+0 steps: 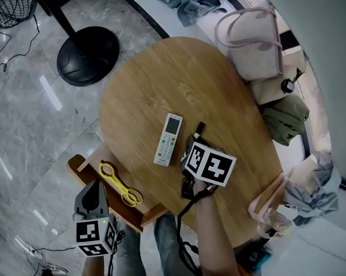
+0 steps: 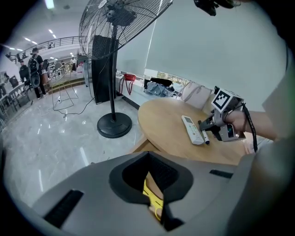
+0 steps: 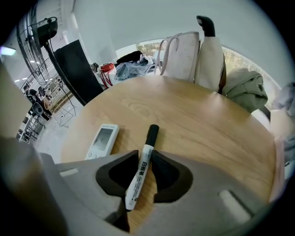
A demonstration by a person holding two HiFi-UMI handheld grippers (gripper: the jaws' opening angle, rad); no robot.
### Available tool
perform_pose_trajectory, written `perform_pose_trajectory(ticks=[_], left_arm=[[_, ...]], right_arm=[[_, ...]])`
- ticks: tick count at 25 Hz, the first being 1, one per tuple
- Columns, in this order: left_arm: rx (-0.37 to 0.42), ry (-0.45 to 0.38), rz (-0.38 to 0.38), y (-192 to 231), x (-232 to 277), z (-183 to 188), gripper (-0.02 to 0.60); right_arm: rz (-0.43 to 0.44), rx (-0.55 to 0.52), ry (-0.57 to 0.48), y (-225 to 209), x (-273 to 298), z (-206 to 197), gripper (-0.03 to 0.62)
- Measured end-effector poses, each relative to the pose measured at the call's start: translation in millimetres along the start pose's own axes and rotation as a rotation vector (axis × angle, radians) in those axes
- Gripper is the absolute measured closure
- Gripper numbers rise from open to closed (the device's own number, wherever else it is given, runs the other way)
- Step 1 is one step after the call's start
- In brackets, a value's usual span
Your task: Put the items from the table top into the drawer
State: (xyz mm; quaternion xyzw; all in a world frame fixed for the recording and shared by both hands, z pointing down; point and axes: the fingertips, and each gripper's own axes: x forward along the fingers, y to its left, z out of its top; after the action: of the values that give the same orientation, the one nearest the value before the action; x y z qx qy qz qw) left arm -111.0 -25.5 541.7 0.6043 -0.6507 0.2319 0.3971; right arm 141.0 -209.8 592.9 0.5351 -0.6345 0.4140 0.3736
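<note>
A white marker [image 3: 144, 161] with a black cap lies on the round wooden table [image 1: 176, 77], and my right gripper [image 3: 144, 154] is shut on its barrel, both pads touching it. In the head view the right gripper [image 1: 192, 148] points steeply down at the table's middle, just right of a white remote control [image 1: 168, 139]. My left gripper [image 1: 98, 190] hangs shut and empty over the open wooden drawer [image 1: 78, 165] at the table's near left. Yellow scissors [image 1: 121, 187] lie in that drawer and show below the left gripper [image 2: 148, 154] as a yellow strip [image 2: 152, 198].
A pink handbag [image 1: 252, 42] and a green cloth bundle [image 1: 286, 118] sit past the table's far right edge. A standing fan's black base [image 1: 88, 55] rests on the marble floor at the left. The person's legs are below the near edge.
</note>
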Motion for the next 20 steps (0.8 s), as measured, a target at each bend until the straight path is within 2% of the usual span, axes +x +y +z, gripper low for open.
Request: perform_pose_trajectory(ticks=[6, 20], left_arm=[[0.004, -0.011, -0.001, -2, -4, -2, 0.586], [-0.011, -0.034, -0.002, -6, -13, -12, 0.586]], right_arm=[[-0.020, -0.018, 0.011, -13, -3, -4, 0.521], [-0.005, -0.049, -0.010, -11, -26, -10, 0.523]])
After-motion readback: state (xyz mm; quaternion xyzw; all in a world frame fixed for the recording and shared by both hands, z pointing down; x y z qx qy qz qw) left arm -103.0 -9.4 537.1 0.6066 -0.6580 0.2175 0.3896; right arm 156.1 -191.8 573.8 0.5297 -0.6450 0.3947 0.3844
